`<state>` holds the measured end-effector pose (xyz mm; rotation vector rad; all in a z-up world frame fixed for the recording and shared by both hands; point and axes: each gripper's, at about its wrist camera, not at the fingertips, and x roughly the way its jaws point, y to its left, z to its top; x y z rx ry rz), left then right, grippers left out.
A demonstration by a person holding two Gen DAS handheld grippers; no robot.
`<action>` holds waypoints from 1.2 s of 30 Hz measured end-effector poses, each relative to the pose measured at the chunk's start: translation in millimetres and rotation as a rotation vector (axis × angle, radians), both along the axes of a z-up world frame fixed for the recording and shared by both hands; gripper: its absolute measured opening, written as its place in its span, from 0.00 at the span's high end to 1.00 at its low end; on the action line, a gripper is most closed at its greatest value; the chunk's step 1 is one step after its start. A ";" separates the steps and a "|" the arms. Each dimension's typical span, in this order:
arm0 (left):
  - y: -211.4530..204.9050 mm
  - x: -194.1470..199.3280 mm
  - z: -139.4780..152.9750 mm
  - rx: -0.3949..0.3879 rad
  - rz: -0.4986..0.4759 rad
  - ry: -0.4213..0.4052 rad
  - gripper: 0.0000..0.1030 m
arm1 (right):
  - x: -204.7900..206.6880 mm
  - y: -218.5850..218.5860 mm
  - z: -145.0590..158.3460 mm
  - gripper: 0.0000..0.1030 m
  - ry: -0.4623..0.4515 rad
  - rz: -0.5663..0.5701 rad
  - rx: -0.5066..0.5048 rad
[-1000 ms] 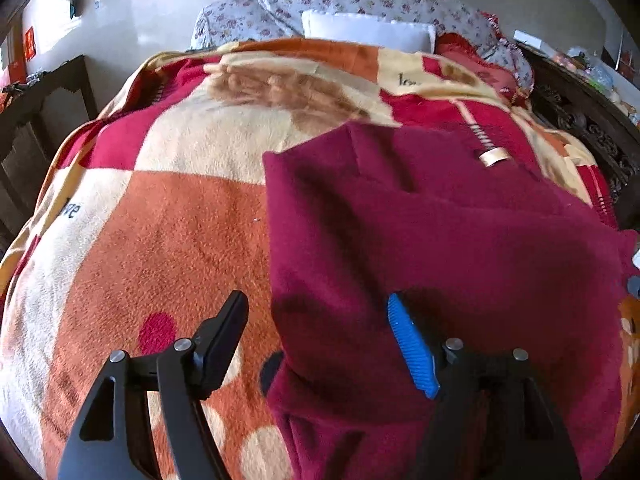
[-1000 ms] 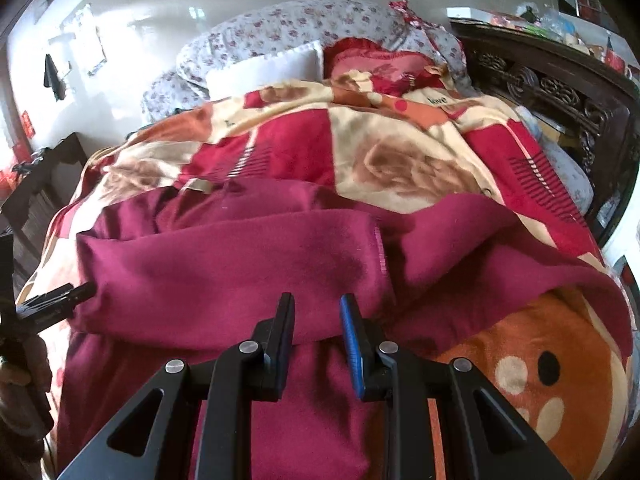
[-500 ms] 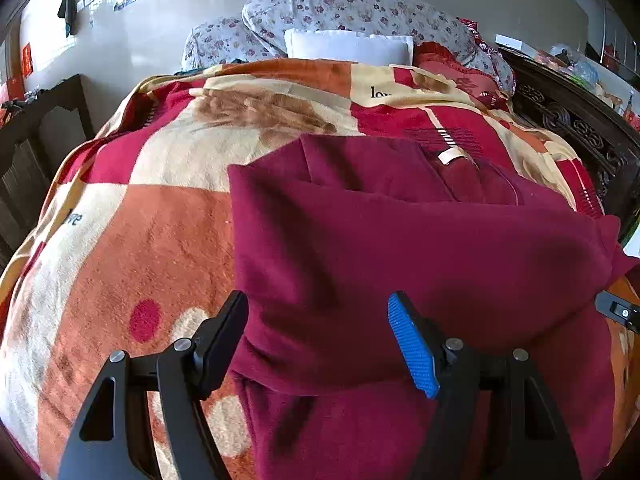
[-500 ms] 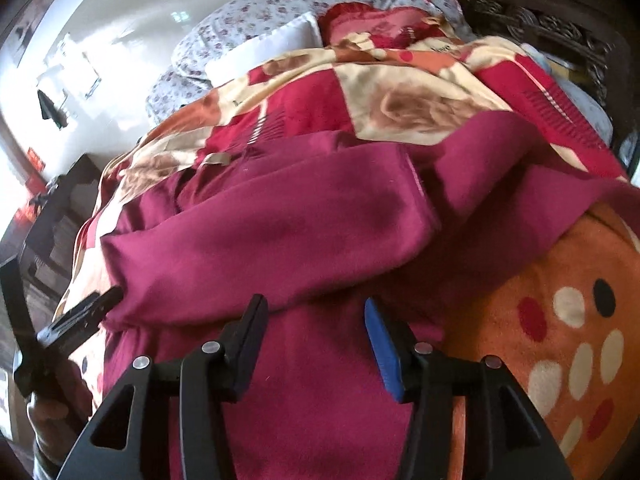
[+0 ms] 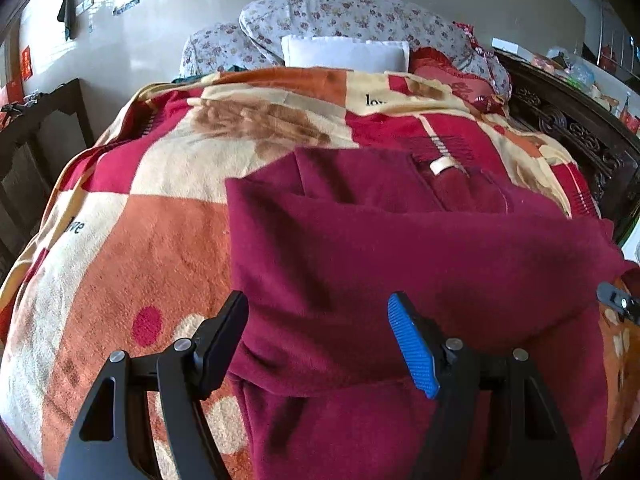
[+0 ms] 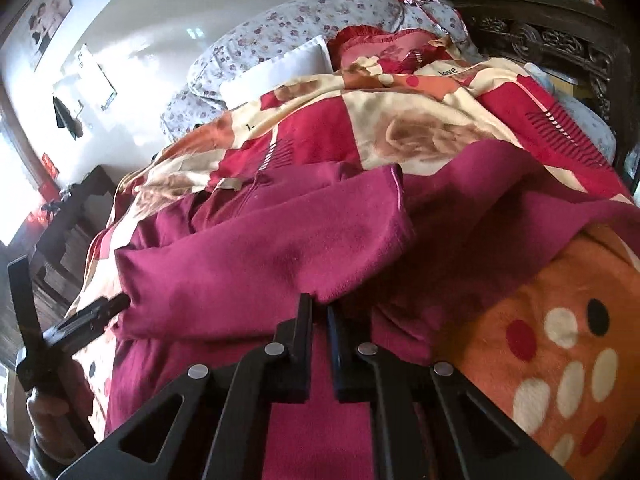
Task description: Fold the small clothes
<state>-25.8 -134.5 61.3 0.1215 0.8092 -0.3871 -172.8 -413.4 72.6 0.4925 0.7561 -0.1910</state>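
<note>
the right claw (image 6: pixel 319 320) sits lowest in its own view, its two black fingers (image 6: pixel 301 344) drawn nearly together. its jaws have just been closing, and the near hem of the maroon garment (image 6: pixel 260 256) lies right at their tips; whether a pinch of cloth is caught between them cannot be told. the left claw (image 5: pixel 320 332) stands wide apart over the same garment (image 5: pixel 400 264), black finger (image 5: pixel 224 336) at the left edge of the cloth, blue pad (image 5: pixel 412 344) over its middle, neither pressing on it. in the right wrist view that left claw (image 6: pixel 108 306) shows at the far left, its tip by the folded edge, with a hand (image 6: pixel 52 412) on its handle. the garment lies folded across the near half of the bed, one layer doubled over another, on a blanket (image 5: pixel 140 248) of orange, red and cream. beyond it, a white pillow (image 5: pixel 344 54) leans against floral bedding (image 5: pixel 340 12). a dark carved wooden frame (image 6: pixel 560 44) runs along the right side.
</note>
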 end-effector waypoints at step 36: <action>-34.7 -3.9 -28.9 0.070 -0.024 0.020 0.22 | 19.3 -8.4 -5.8 0.65 0.065 -0.053 -0.105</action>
